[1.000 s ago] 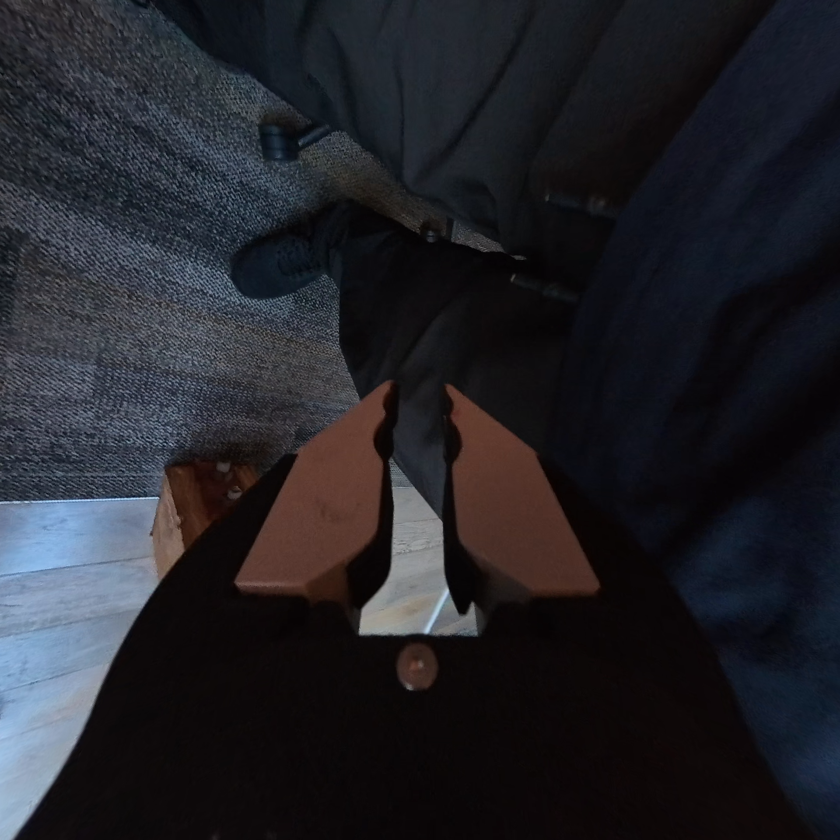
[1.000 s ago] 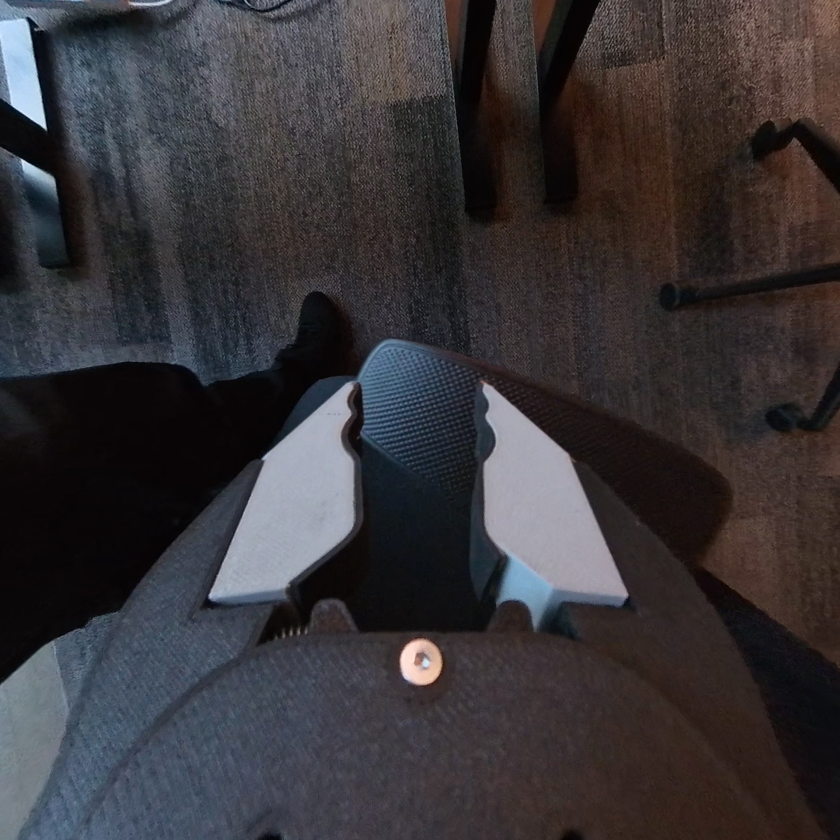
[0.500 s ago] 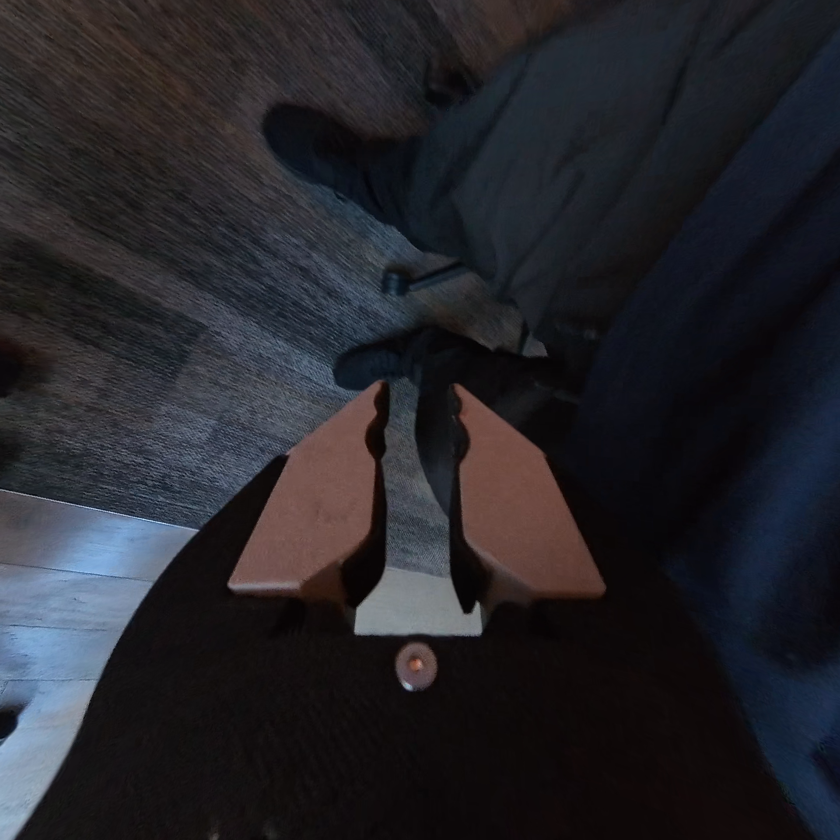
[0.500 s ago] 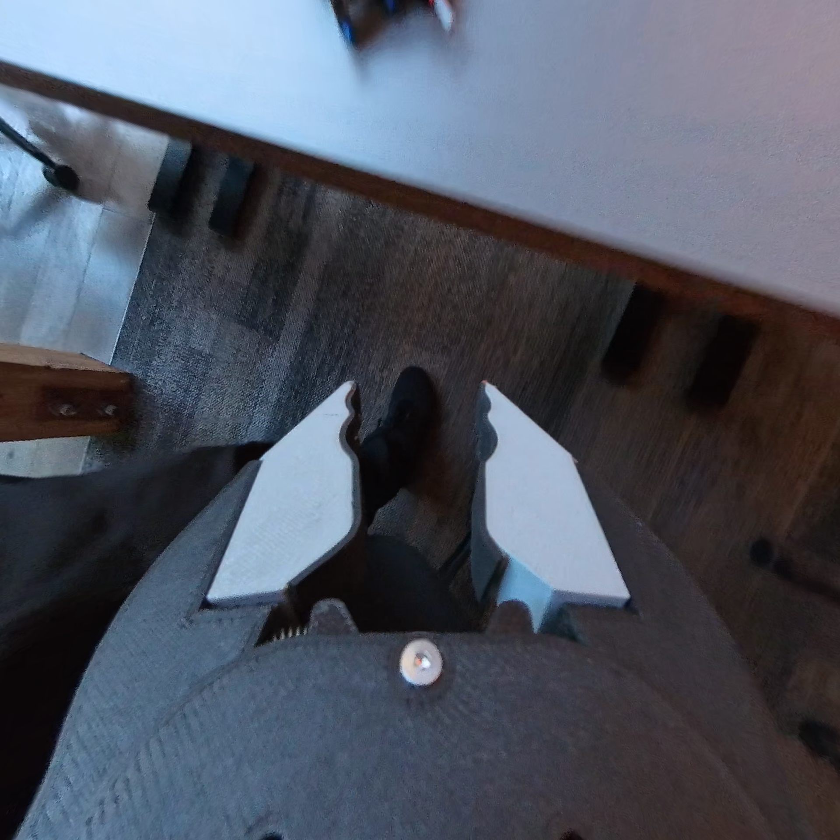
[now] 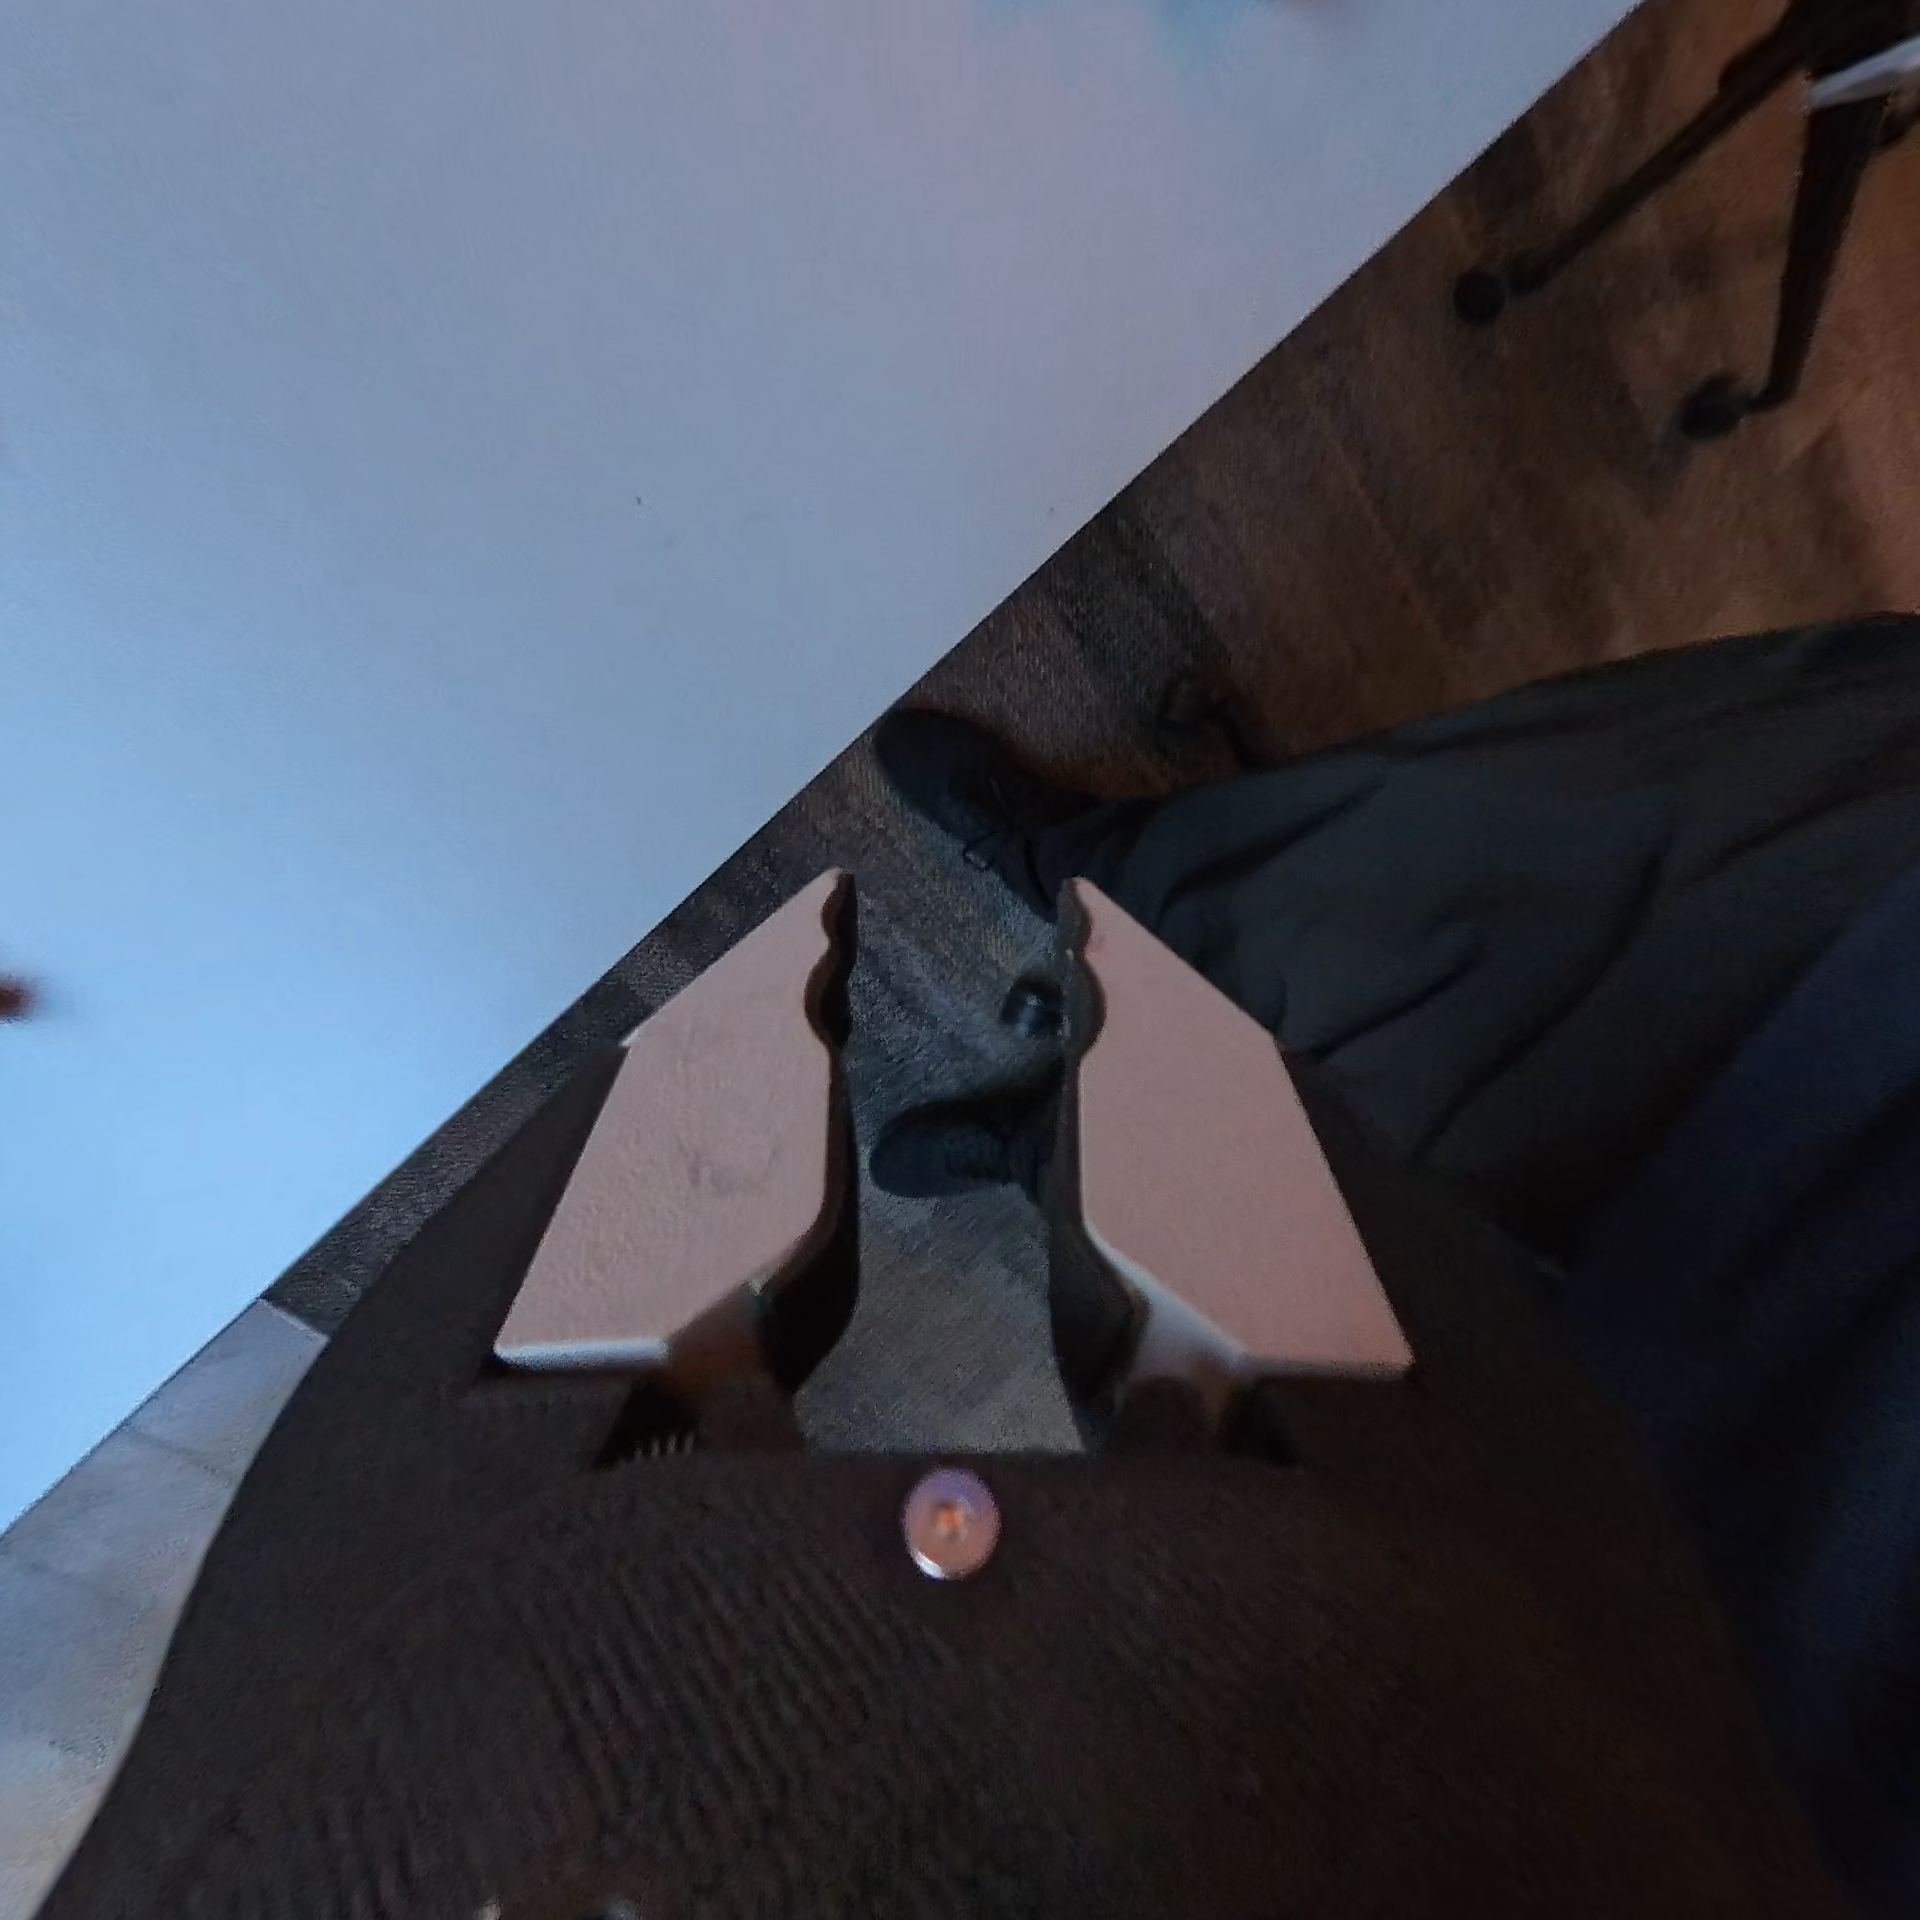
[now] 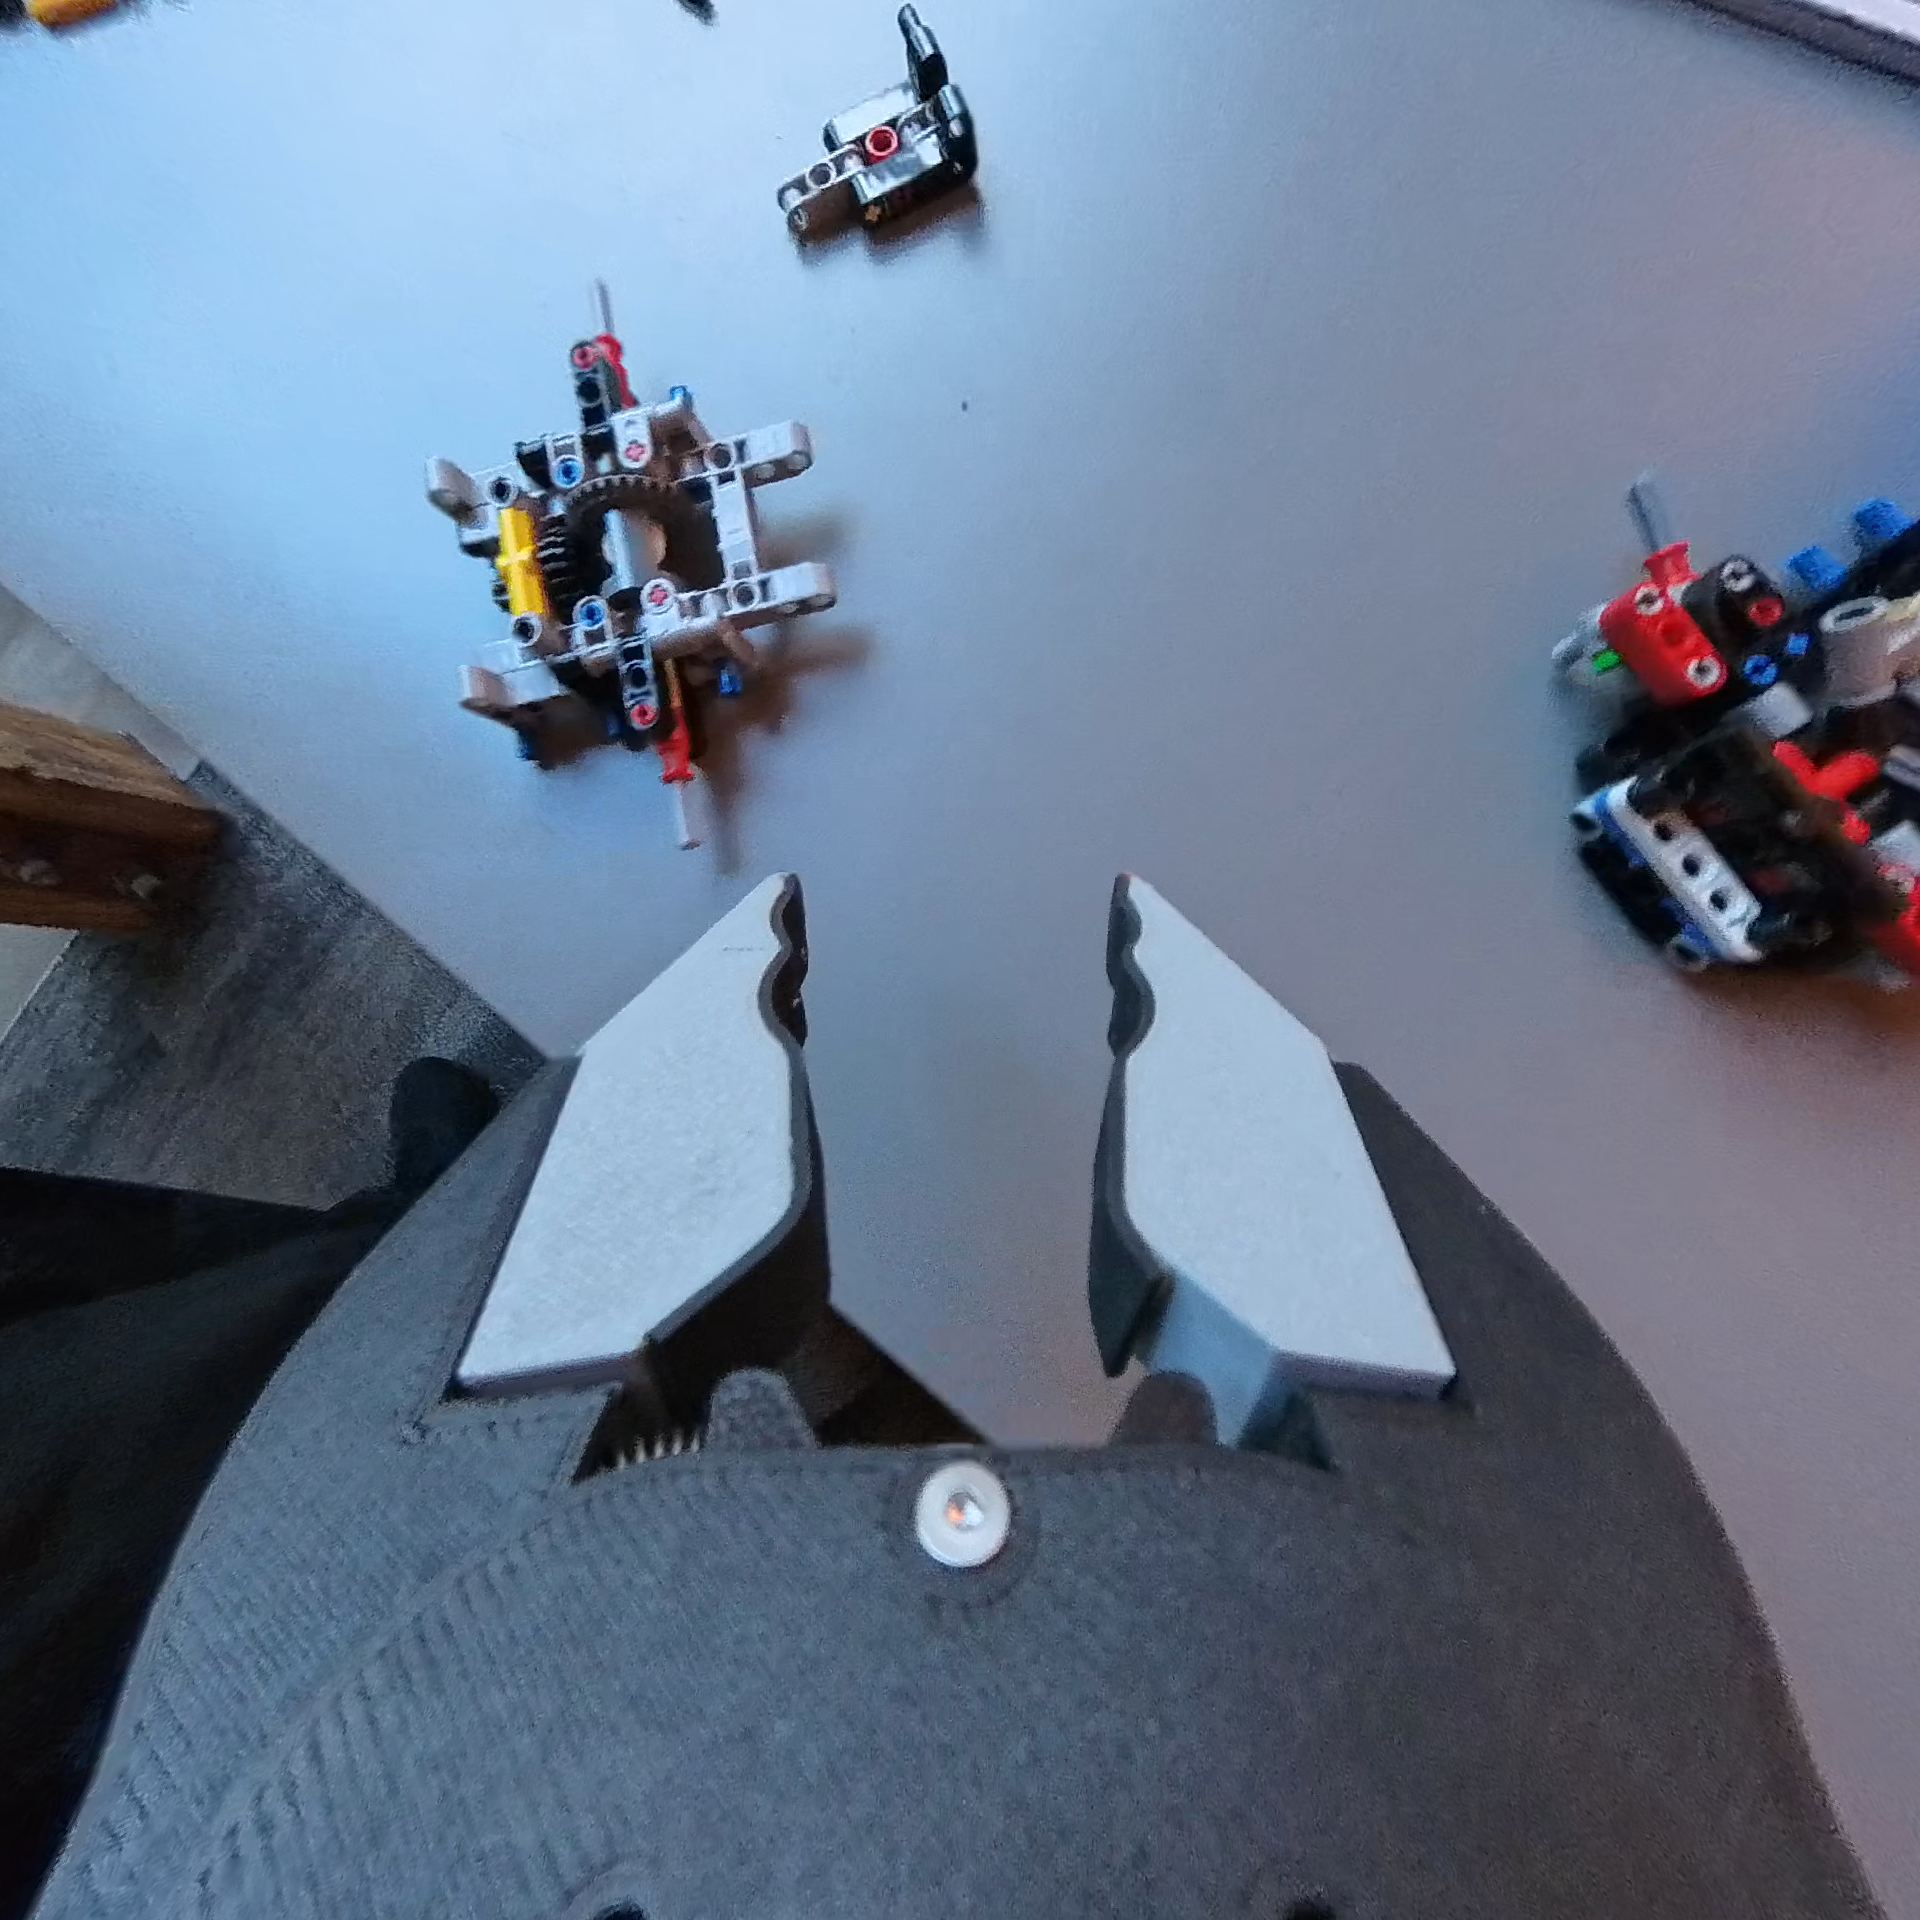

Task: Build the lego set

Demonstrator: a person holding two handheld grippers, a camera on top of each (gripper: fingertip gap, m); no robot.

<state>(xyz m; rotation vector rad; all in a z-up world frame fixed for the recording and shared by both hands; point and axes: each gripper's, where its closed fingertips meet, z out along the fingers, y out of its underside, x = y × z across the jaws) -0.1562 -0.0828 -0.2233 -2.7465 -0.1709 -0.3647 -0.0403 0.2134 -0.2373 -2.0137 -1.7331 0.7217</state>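
The pale, smooth tabletop [image 6: 1195, 436] fills the upper frame, matte and even. Lower left, grey woven carpet [image 6: 208, 1018]. Right tongs [image 6: 956, 904] hang over bare surface at centre, grey fingers spread, holding nothing. Nearest, upper left of them, sits a boxy grey beam frame with black gear and yellow piece [image 6: 629, 566]; a red-black-blue brick cluster [image 6: 1756, 769] lies right, a small black-grey piece [image 6: 888, 145] up top. Left tongs [image 5: 956, 904], pinkish fingers parted and bare, point past the tabletop edge toward dark shoes [image 5: 966, 790].
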